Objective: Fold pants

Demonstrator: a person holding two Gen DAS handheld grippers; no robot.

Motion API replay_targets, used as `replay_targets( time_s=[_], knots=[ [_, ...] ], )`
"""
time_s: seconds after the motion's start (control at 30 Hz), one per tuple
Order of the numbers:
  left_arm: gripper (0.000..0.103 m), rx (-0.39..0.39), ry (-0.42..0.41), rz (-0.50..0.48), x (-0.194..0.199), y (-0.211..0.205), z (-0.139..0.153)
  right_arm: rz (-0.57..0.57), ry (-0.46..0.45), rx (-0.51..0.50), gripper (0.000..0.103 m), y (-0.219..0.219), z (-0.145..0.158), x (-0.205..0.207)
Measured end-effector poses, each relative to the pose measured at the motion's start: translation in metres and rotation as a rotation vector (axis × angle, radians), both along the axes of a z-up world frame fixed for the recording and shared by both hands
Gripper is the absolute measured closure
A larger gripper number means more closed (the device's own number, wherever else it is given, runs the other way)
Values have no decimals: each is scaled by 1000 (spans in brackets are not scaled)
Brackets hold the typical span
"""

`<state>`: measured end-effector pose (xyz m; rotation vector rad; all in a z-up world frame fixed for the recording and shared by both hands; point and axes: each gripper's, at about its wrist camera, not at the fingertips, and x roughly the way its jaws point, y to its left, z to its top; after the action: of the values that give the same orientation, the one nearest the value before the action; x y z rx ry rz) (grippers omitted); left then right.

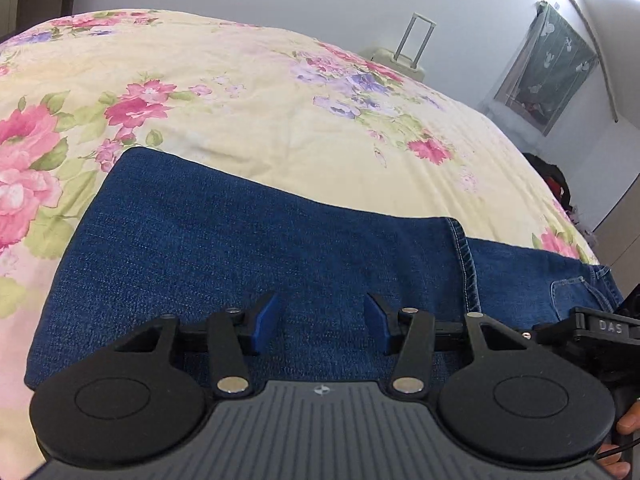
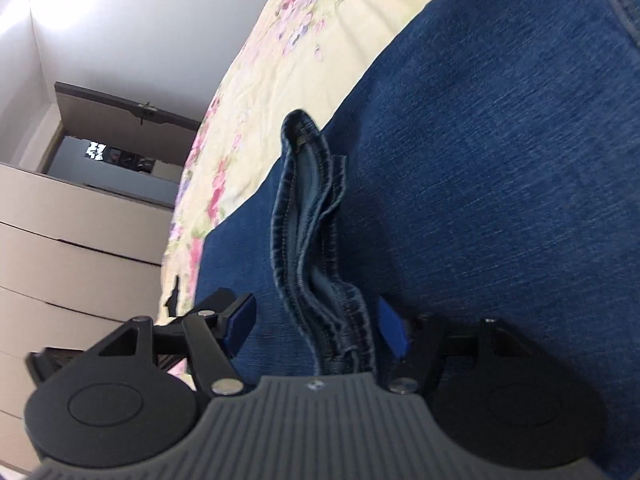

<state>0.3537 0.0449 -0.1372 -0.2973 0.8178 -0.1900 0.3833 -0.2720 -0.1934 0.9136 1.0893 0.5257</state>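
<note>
Blue denim pants [image 1: 240,240] lie folded flat on a floral bedspread [image 1: 260,112]. In the left wrist view my left gripper [image 1: 322,322] hovers over the folded leg, jaws open and empty. A stitched hem edge [image 1: 466,264] crosses to its right, with a pocket beyond. In the right wrist view the pants [image 2: 500,160] fill the frame. My right gripper [image 2: 316,326] is open, its blue pads on either side of a raised ridge of waistband or hem [image 2: 316,232], not pinching it.
The bedspread [image 2: 288,64] extends past the pants. A pale suitcase [image 1: 404,56] stands by the far wall. A curtained shelf [image 1: 544,76] is at the right. Drawers [image 2: 80,240] and a doorway [image 2: 112,152] lie beyond the bed edge.
</note>
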Motion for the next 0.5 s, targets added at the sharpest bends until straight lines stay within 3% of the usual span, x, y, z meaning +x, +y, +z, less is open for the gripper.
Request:
replay_targets(
  time_s=[0.17,0.33,0.5],
  knots=[
    [46,-45,-6,0,2,9,-3,-43,60,127,58,8,-17,11],
    [46,-72,-15,17,5,16,0,-163,139,274,62,2,-32,11],
    [46,-42,-37,28,5,19,7,-213,106,205,96,-2,-19,0]
  ],
)
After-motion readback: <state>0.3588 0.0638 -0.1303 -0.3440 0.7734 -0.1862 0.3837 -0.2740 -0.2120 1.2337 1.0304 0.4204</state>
